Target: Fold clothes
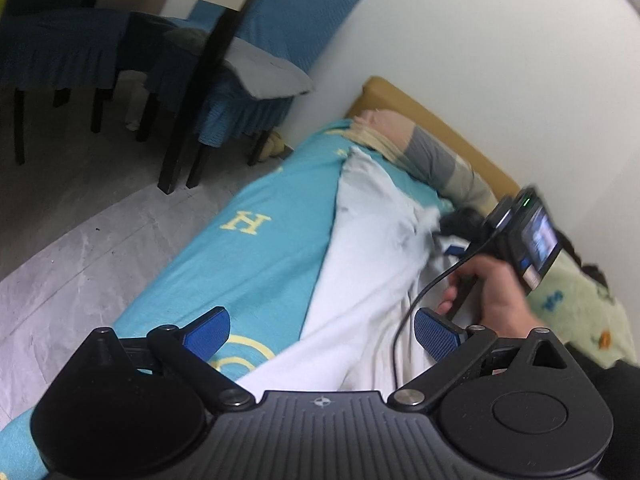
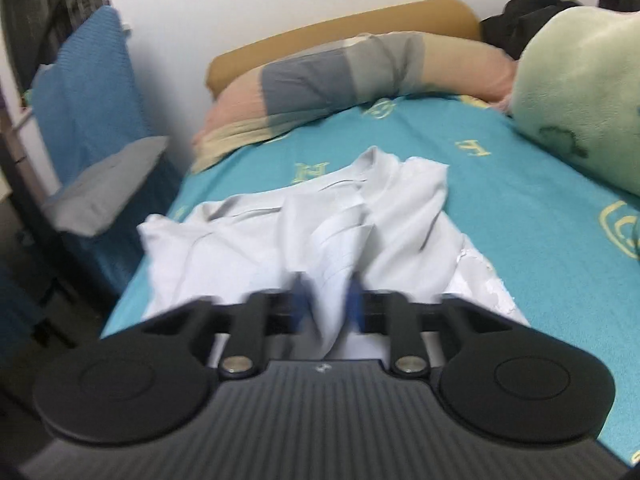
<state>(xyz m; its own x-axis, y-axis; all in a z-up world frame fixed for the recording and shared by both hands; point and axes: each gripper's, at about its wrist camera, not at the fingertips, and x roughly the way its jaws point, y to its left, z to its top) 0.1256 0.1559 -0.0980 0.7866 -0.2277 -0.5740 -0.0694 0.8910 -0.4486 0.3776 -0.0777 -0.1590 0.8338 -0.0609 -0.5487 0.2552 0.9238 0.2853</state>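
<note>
A pale white shirt (image 2: 256, 236) lies crumpled on a turquoise bed sheet (image 2: 500, 200). My right gripper (image 2: 326, 300) is shut on a bunched fold of the shirt, which rises between its blue pads. In the left wrist view the same shirt (image 1: 372, 264) stretches up the bed. My left gripper (image 1: 322, 330) is open and empty, hovering over the shirt's near edge. The right gripper's body (image 1: 520, 236) and the hand holding it show at the right of the left wrist view, over the shirt's far part.
A striped pillow (image 2: 352, 72) lies at the head of the bed by a tan headboard (image 2: 344, 24). A green plush (image 2: 580, 92) sits on the right. Blue-covered chairs (image 1: 248, 80) and a table stand left of the bed, on grey floor (image 1: 80, 248).
</note>
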